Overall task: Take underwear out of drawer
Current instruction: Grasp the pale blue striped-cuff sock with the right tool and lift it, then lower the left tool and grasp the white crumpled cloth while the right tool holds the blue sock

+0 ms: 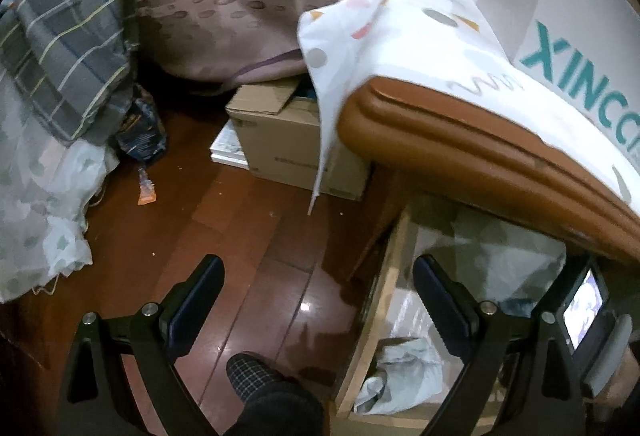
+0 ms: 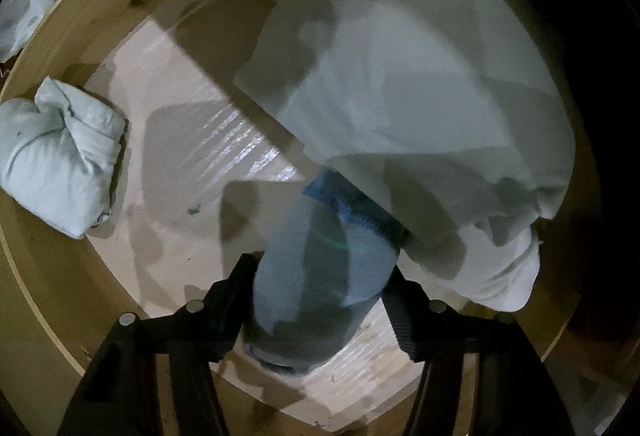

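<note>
The grey-blue rolled underwear with a brighter blue stitched band (image 2: 320,268) lies on the pale floor of the open wooden drawer (image 2: 56,276), directly under my right gripper (image 2: 320,288), which points straight down at it. Its long axis runs away from me, from the rounded end near my wrist up toward the banded end, which tucks under a large folded white garment (image 2: 420,96). My two black fingers straddle that axis, one on each flank of the roll; the jaws stand part-closed, and both pads look to be pressing the cloth, so I judge I hold the roll across its width. The lift should go straight up, since the white garment overlaps the far end and may drag along. A small pale bundled cloth (image 2: 60,156) sits well apart at the drawer's left wall. My left gripper (image 1: 320,316) hangs wide and empty over the dark red wooden floor (image 1: 248,236), beside the drawer, so the right hand is clearly nearer.
</note>
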